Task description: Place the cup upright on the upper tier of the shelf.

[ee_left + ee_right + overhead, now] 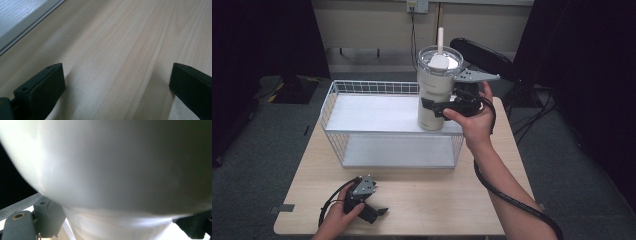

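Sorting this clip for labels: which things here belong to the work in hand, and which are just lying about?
In the job:
- tumbler with lid and straw
- right gripper, shut on the tumbler
- white wire rack, tumbler at its top shelf

Not in the job:
- left gripper, open, low over the table
- black chair behind

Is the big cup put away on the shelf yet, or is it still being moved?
Nearly there. The cup stands at the right end of the wire shelf's top level, though whether its base fully rests there is hard to tell. The right tool grips its narrow lower part. Left to do: let go and pull away. The left tool waits open over the table.
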